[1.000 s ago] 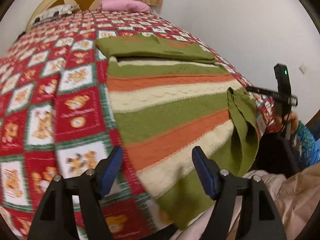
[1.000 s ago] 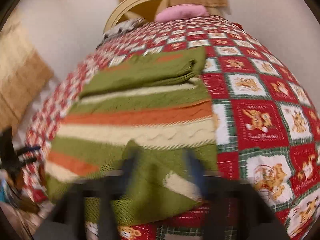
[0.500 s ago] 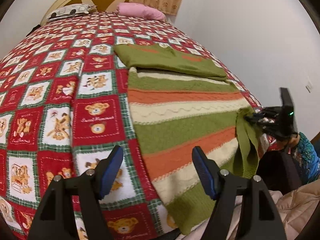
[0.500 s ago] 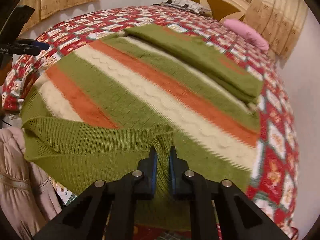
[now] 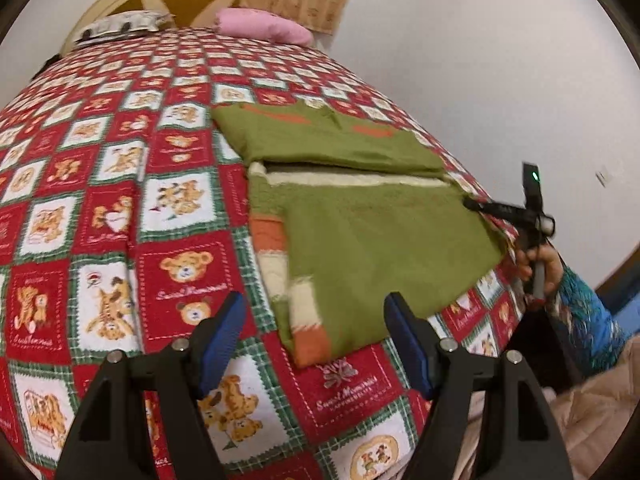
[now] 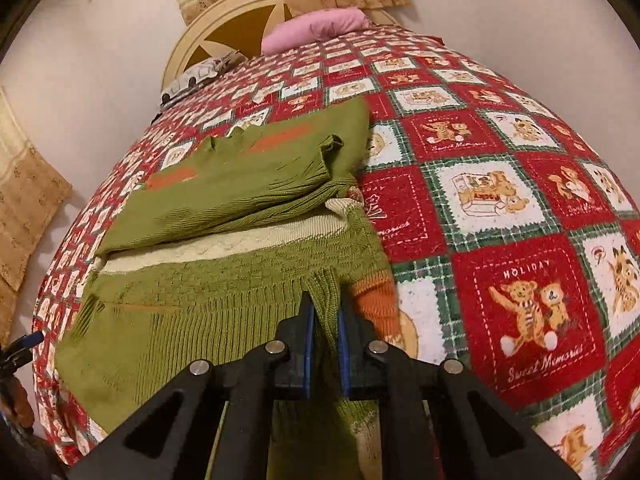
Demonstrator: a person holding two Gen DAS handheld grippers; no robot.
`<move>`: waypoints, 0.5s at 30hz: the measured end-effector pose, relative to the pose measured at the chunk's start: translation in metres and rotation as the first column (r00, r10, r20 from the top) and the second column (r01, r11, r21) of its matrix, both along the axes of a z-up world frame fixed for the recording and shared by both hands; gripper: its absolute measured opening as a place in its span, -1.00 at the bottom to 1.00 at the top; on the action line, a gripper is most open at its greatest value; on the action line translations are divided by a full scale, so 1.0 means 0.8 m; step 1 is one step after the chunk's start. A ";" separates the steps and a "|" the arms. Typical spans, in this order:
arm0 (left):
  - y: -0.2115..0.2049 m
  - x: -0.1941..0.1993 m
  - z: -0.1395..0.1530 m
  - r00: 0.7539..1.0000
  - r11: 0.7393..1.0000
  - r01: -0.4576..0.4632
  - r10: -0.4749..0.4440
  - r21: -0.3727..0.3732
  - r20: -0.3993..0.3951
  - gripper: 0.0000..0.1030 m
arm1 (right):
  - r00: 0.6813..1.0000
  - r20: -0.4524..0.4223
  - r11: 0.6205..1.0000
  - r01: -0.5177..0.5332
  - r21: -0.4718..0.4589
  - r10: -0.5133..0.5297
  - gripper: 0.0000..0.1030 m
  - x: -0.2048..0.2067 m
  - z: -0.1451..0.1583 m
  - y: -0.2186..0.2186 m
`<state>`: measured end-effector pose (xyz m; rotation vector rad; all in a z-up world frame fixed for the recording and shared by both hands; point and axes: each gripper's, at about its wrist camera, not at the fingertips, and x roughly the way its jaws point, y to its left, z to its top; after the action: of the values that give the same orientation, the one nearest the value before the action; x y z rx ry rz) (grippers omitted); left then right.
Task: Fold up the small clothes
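Right tongs clamped on the ribbed green hem of the striped sweater; jaws just closed down on the knit, fabric pinched between the blue pads. Sweater lies on the bed quilt near its foot edge, lower part doubled up over the stripes, green sleeves folded across the top. Left tongs open, nothing between the pads, hovering over the quilt just beside the sweater's near corner. Pink pillow at the headboard.
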<state>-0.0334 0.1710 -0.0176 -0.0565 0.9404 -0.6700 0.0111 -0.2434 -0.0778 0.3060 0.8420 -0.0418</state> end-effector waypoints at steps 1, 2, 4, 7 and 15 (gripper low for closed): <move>-0.004 0.000 -0.003 1.000 1.000 0.017 -0.017 0.012 0.001 0.43 | 1.000 0.000 1.000 0.001 0.004 -0.001 -0.81 0.000 0.001 -0.002; -0.009 0.000 -0.003 1.000 0.999 0.024 -0.024 0.020 0.000 0.43 | 1.000 -0.002 1.000 0.001 0.004 -0.001 -0.81 0.001 0.001 -0.002; -0.017 0.005 -0.005 1.000 0.999 0.027 -0.027 0.022 0.001 0.43 | 1.000 -0.006 1.000 -0.004 -0.007 0.004 -0.81 0.003 0.001 0.000; -0.032 0.022 -0.010 1.000 1.000 0.010 -0.010 -0.010 0.000 0.43 | 1.000 -0.006 1.000 -0.008 -0.028 0.008 -0.81 0.005 0.000 0.005; -0.073 0.056 -0.048 0.997 0.997 -0.070 0.071 0.029 -0.027 0.43 | 1.000 -0.002 0.999 0.000 -0.041 0.000 -0.81 0.002 0.000 0.007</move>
<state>0.0117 0.1127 -0.0563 -0.0736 0.9704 -0.5921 0.0129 -0.2374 -0.0779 0.2679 0.8424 -0.0595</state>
